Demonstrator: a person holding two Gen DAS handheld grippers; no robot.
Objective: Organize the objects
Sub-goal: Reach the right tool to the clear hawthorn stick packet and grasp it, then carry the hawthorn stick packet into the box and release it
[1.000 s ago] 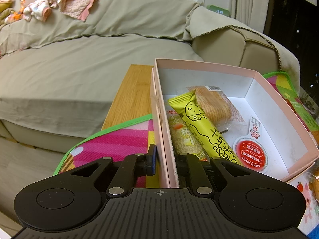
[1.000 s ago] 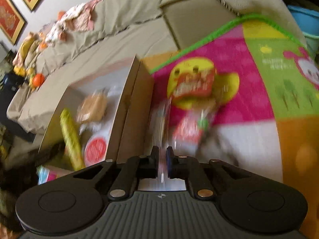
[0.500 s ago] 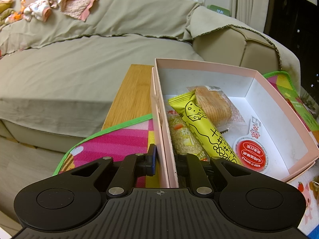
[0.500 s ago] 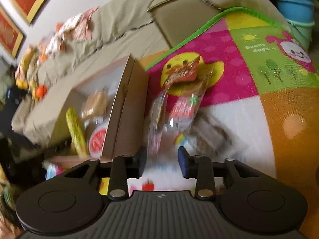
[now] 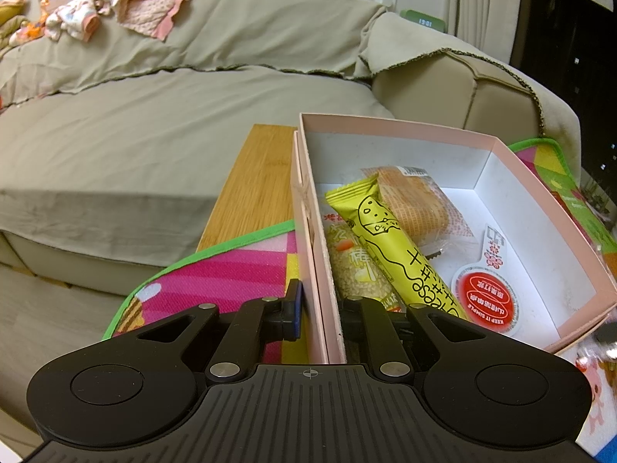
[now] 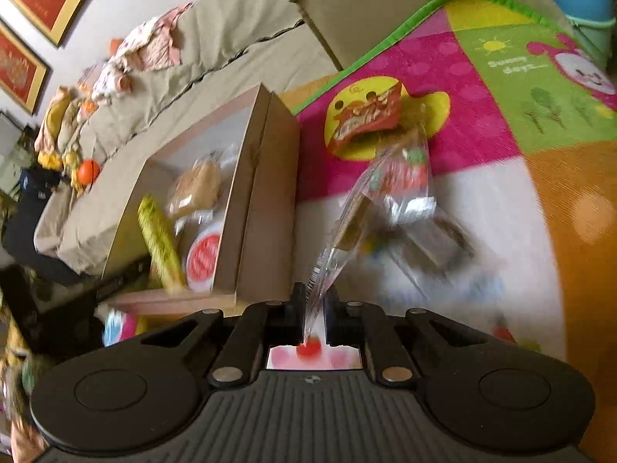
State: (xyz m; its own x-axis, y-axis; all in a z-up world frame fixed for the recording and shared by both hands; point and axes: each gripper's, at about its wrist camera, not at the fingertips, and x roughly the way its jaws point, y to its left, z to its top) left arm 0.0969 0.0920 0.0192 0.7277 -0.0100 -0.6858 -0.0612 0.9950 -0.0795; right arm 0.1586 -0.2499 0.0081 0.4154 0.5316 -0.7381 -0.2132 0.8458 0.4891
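The right gripper (image 6: 313, 308) has just closed, clamping the clear snack bag (image 6: 370, 208), whose long axis runs away from the fingers just right of the pink box (image 6: 266, 208). The left gripper (image 5: 320, 308) pinches that box's near wall.

blurred: clear snack bag (image 6: 385, 200) contents unreadable | hidden: grain bar (image 5: 358, 270) lower end under yellow packet (image 5: 401, 254)
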